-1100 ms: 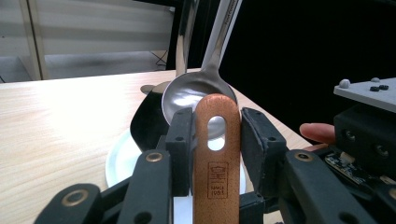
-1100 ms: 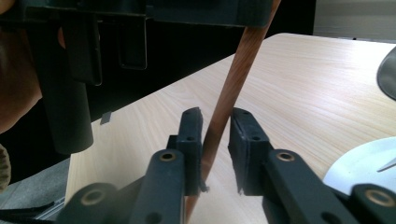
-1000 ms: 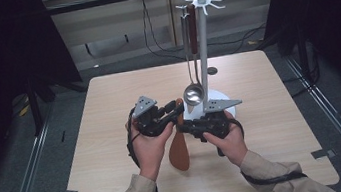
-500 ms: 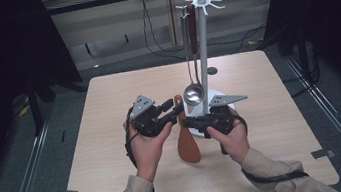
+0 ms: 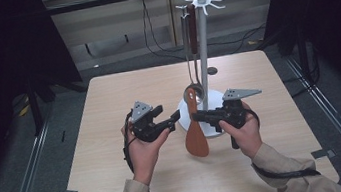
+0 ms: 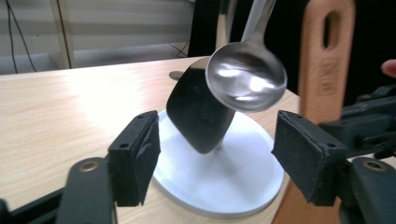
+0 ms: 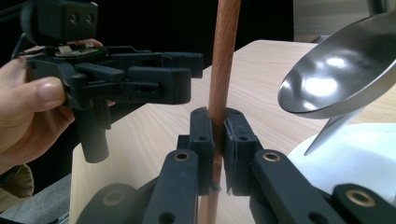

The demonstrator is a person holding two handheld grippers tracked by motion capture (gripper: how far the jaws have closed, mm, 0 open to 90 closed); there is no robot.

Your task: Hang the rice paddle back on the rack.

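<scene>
**Wooden spatula clamped beside the utensil stand**

The right gripper (image 7: 215, 135) is seen with its two black, foam-padded jaws pressed together on the flat handle of a wooden spatula (image 5: 196, 135). In the right gripper view the handle is shown edge-on as a thin reddish-brown strip running up between the pads. From the high view, the spatula is held upright above the table, its broad rounded blade hanging downward and its slotted handle end raised toward the ladle bowl.

The left gripper (image 6: 217, 158) is held with its jaws wide apart and nothing between them; its pads are matte and blocky. It is pointed toward the stand, just beside the spatula, and the pale slotted handle is seen at the right of its view.

Just behind the spatula, a polished steel ladle (image 5: 193, 93) is hung from the white stand (image 5: 204, 46), its round bowl mirror-bright. A dark, flat-bladed turner (image 6: 198, 109) is hung next to it, its blade low over the stand's smooth white disc base (image 6: 233, 177). The stand is topped by a ring of curved white hooks. It is set on a light wood-grain table (image 5: 108, 99) with rounded corners.
</scene>
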